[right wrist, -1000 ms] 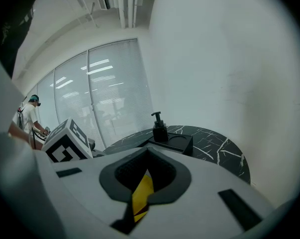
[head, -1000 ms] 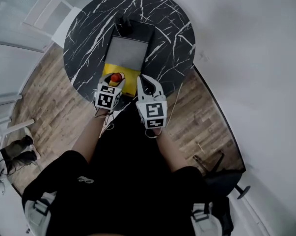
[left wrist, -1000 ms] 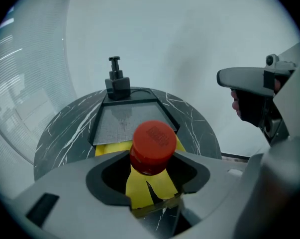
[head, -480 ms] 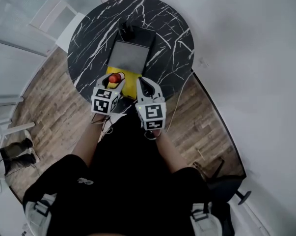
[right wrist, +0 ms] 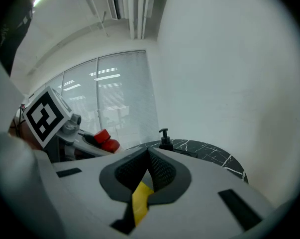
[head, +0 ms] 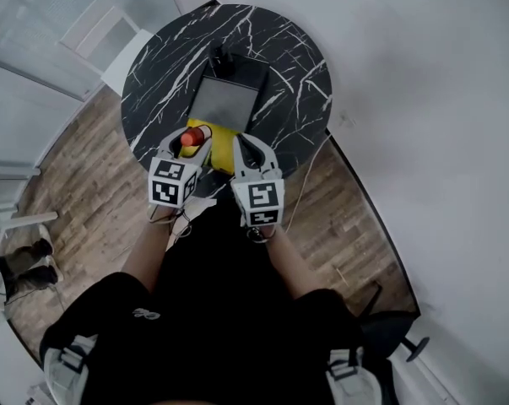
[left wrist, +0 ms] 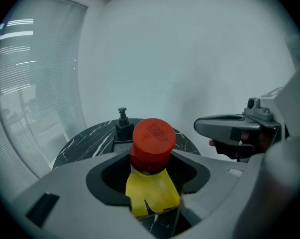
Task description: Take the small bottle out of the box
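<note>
Round black marble table (head: 153, 91) on a wood plank floor (head: 77, 192); the person stands at its near edge, both forearms stretched forward over the rim. On the table a dark box (head: 256, 67) with a grey panel lies lengthwise away from the person, its yellow part (head: 223, 142) at the near end. Left gripper (head: 189, 146) tilts nose-down over the near left of the yellow part, marker cube toward the person. Its jaws stand wide and are clamped on the small bottle (left wrist: 150, 144) just under the red cap. The bottle's long axis runs roughly upright, cap uppermost and top face turned toward the gripper's camera, body hidden between the jaws. The yellow of the box shows below it through the gap; whether the bottle's base is fully clear of the box cannot be told. Right gripper (head: 251, 148) sits just beside the left one, nearer level, over the near right of the box. Its jaws are pressed together at the tips with nothing held. A black pump bottle (head: 222, 57) stands at the box's far end, well apart from both grippers.
</note>
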A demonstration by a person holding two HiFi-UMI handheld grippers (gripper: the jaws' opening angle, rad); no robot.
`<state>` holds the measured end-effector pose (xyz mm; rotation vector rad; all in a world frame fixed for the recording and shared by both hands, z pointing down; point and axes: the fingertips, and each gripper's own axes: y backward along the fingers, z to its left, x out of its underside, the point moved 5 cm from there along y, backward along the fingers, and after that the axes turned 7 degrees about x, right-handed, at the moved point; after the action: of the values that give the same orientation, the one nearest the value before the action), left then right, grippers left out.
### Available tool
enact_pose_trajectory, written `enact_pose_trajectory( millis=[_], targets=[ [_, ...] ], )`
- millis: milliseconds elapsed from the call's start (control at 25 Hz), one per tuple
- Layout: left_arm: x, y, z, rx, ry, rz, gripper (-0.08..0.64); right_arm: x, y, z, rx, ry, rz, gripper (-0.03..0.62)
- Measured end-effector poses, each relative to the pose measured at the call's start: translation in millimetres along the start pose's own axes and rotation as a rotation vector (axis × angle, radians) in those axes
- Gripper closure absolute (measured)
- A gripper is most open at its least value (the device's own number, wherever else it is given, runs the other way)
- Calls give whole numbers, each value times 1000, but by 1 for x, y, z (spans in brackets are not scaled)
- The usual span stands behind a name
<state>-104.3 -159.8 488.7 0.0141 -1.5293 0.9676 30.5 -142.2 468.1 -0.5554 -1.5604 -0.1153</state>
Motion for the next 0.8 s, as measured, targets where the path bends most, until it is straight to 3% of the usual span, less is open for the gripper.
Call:
enact_pose_trajectory(
  millis=[800],
  targets=[
    [-51, 79, -14, -49, -32, -185, 344, -68, 30, 27, -37, 61, -184, 597]
  ],
)
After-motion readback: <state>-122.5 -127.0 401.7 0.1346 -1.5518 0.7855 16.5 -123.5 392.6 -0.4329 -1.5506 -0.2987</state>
